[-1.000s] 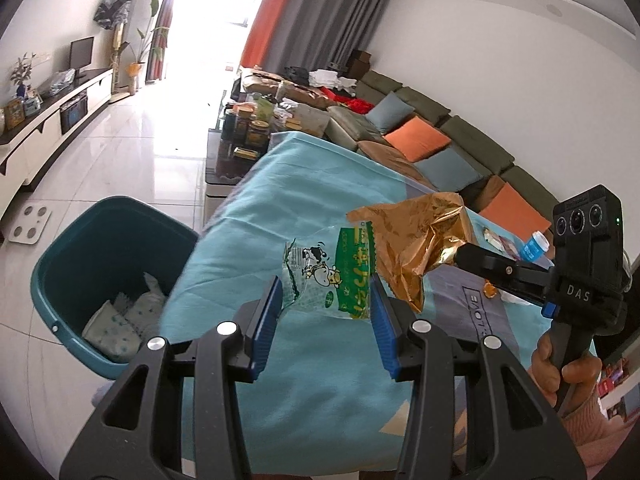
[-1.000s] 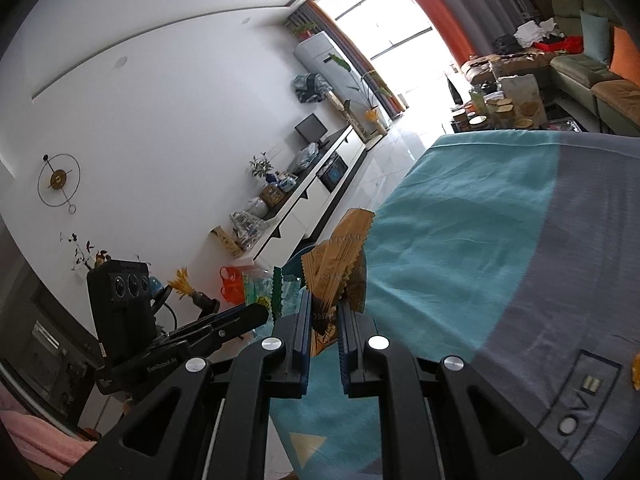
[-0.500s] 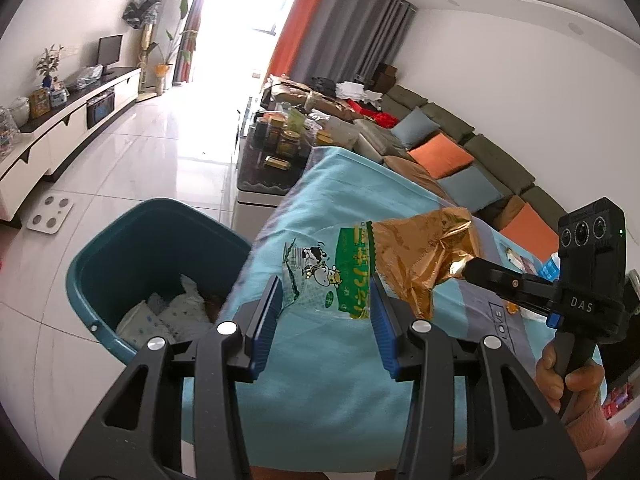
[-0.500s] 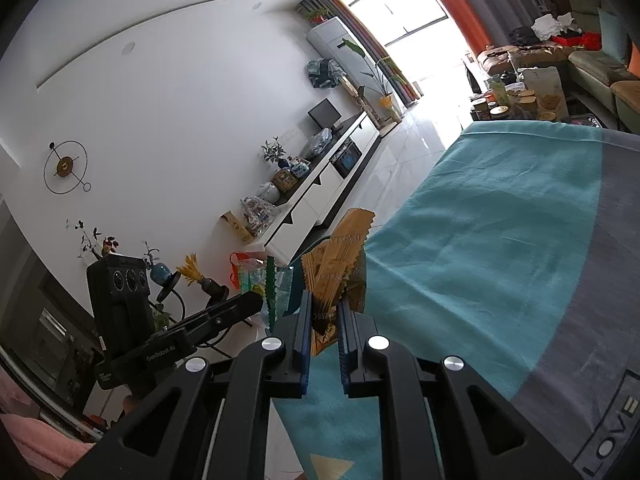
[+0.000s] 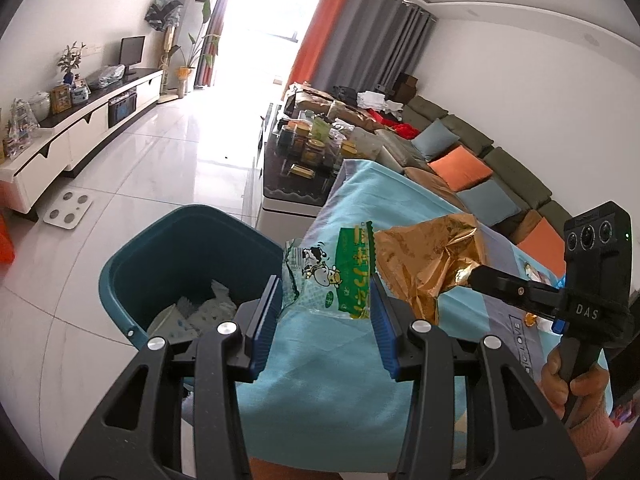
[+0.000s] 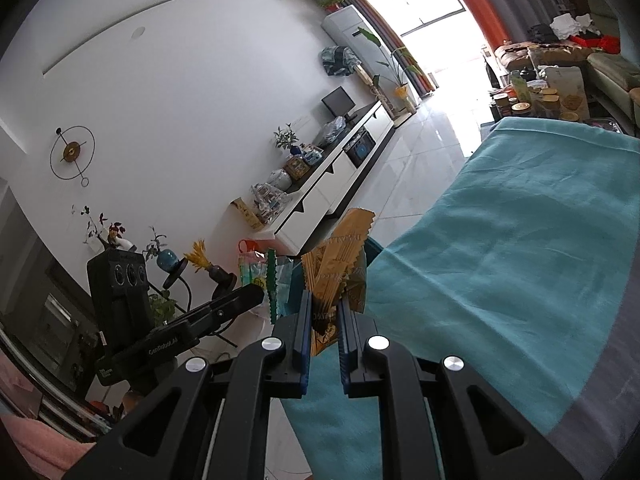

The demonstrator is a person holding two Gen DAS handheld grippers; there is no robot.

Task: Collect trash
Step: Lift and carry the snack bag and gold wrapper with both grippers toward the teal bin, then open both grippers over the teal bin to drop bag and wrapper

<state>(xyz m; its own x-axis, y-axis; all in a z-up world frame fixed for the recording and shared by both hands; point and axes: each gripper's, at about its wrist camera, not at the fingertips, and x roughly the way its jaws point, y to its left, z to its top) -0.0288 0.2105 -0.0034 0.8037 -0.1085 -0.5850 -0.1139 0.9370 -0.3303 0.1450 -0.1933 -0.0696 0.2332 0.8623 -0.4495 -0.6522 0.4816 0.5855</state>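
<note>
My left gripper [image 5: 324, 284] is shut on a green-and-white wrapper with a cow print [image 5: 332, 280], held upright between its blue pads above the left edge of the teal-clothed table [image 5: 320, 380]. Just left of and below it stands a teal bin [image 5: 180, 252] holding white tissues. The right gripper [image 6: 325, 300] is shut on a crumpled gold foil wrapper [image 6: 340, 256], which sticks up from its pads. In the left wrist view the gold wrapper [image 5: 424, 256] hangs right beside the green one, with the right gripper [image 5: 476, 272] and a hand behind it.
A low coffee table crowded with jars [image 5: 304, 148] stands beyond the cloth. A long sofa with orange and blue cushions [image 5: 460, 168] runs along the right. A white TV cabinet [image 5: 80, 120] lines the left wall, and a bathroom scale [image 5: 68, 210] lies on the tiled floor.
Both grippers have carried their wrappers leftward across the table edge. The bin has come nearer the left gripper's left finger. Neither grip has changed.
</note>
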